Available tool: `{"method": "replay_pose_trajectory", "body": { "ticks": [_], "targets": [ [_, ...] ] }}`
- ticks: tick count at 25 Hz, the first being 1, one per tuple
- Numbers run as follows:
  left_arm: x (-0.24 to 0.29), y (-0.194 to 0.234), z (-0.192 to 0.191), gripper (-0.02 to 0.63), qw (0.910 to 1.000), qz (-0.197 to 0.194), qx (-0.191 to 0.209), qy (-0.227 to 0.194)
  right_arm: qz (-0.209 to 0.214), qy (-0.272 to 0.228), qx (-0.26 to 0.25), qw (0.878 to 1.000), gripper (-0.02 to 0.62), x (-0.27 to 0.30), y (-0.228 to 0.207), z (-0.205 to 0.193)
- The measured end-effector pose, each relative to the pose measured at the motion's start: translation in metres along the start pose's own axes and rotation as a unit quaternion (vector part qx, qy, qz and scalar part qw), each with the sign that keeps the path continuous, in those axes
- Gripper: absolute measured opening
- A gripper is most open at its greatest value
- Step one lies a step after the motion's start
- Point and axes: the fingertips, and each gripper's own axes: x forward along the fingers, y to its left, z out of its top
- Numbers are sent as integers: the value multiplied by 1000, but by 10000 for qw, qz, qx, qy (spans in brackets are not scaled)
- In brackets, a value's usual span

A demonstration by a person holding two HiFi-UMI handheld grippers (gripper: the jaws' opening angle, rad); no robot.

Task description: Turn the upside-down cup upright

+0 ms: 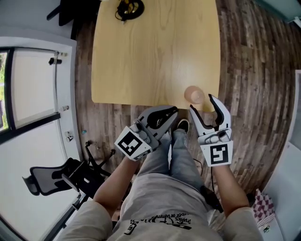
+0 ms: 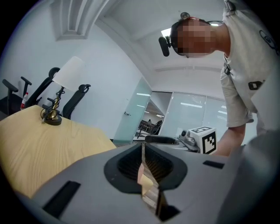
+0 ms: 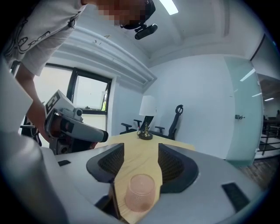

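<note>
A pale pink translucent cup (image 1: 194, 95) stands upside down on the wooden table (image 1: 150, 56), close to its near edge at the right. In the right gripper view the cup (image 3: 140, 192) shows in the gap between the two jaws, a little ahead of them and untouched. My right gripper (image 1: 202, 103) is open, its fingertips just short of the cup. My left gripper (image 1: 162, 114) is held off the table's near edge, left of the cup, with jaws shut and nothing in them (image 2: 143, 164).
A small lamp (image 1: 129, 8) stands at the table's far end. A black office chair (image 1: 56, 176) lies at the lower left on the plank floor. The person's legs and a shoe (image 1: 182, 125) are below the grippers.
</note>
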Motion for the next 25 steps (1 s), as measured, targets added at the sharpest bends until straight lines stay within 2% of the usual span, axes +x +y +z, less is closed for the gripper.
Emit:
{"method": "replay_pose_trajectory", "body": {
  "ticks": [7,9,15,25],
  "targets": [
    [-12,-42,46,11,9995,-129,-34,-285,319,-65,377,9988,68,-33,19,50],
    [-14,-55,60,9,9994,-163,32,-312,398,-98,485,9980,39,-41,25,65],
    [-29,-88,98,9,9988,-235,81,-426,545,23,378,9978,26,-67,43,102],
    [-37,-121,125,9,9992,-132,204,-330,512,-100,490,9974,23,-95,55,144]
  ]
}}
